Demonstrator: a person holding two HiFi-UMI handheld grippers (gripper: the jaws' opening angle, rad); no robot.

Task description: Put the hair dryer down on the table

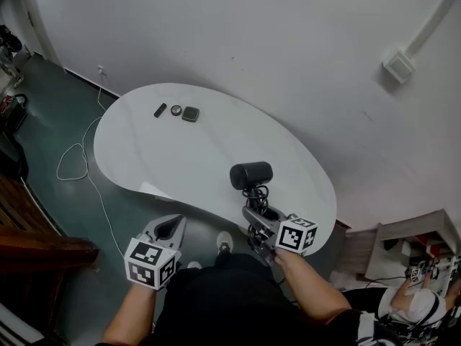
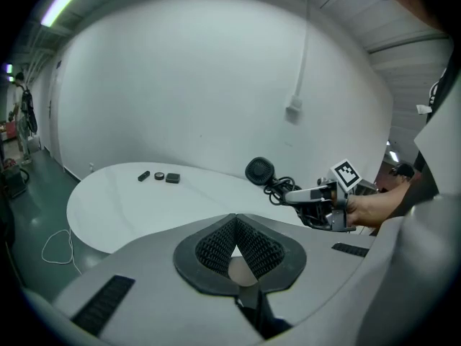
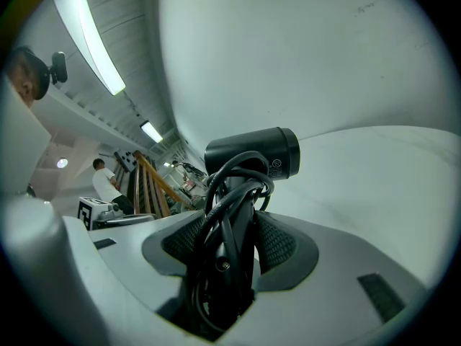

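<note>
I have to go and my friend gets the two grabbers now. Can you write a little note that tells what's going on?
Left gripper: fingers shut, empty, held off the near edge of the table.
Right gripper: fingers shut on the handle of the hair dryer, cord wrapped round it, head up, over the table's near side.
Done: dryer is in the grip.
Left: lower it onto the table, open the fingers.
</note>
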